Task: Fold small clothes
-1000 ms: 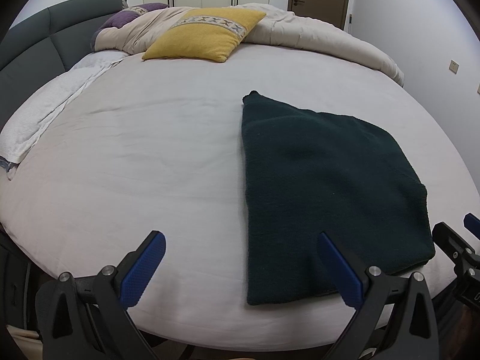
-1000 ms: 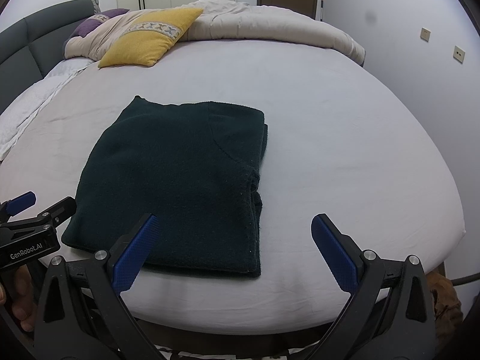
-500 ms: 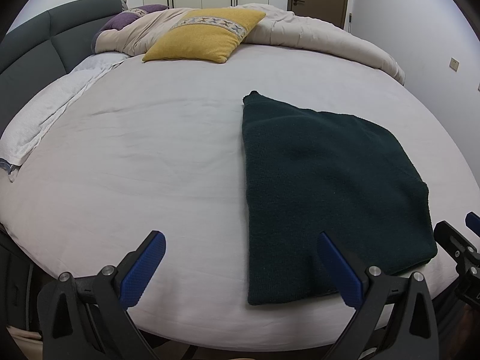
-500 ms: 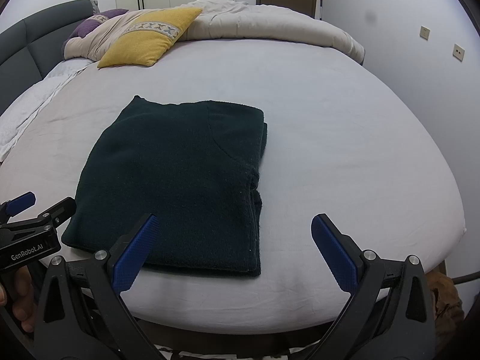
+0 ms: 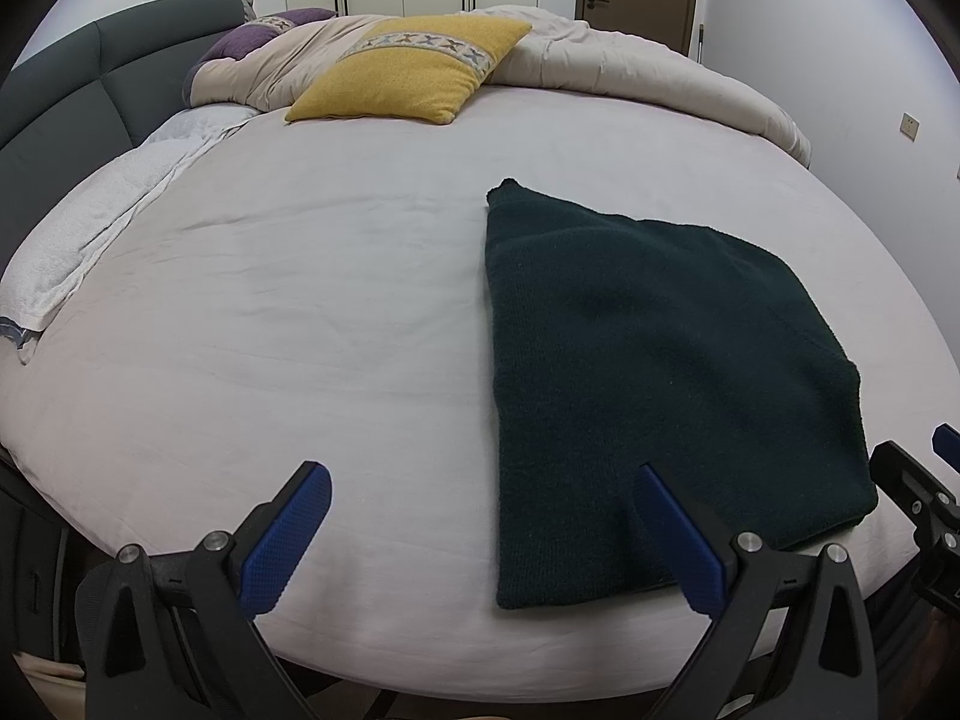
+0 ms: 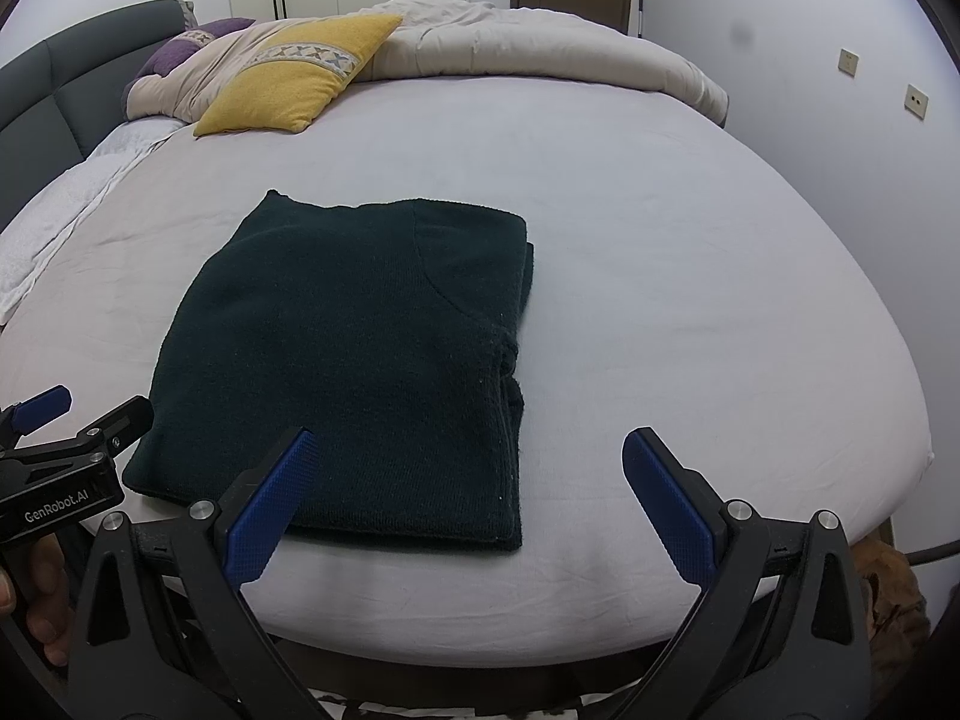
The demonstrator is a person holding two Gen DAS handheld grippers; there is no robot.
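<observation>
A dark green knitted garment [image 5: 654, 372] [image 6: 360, 360] lies folded flat into a rectangle on the bed's pale sheet [image 5: 270, 330], near the front edge. My left gripper [image 5: 480, 534] hovers open at that front edge, its right finger over the garment's near left corner, nothing between the blue pads. My right gripper [image 6: 462, 495] is open too, straddling the garment's near right corner, holding nothing. Each gripper shows at the side of the other's view: the right gripper [image 5: 936, 480] and the left gripper [image 6: 60, 438] with a hand on it.
A yellow cushion [image 5: 414, 72] and a rumpled beige duvet [image 5: 630, 66] lie at the far side of the bed. A white towel [image 5: 90, 240] runs along the left edge by the dark headboard [image 5: 66, 96]. A wall stands at right.
Almost nothing moved. Both grippers stay open at the bed's front edge; the garment lies as before.
</observation>
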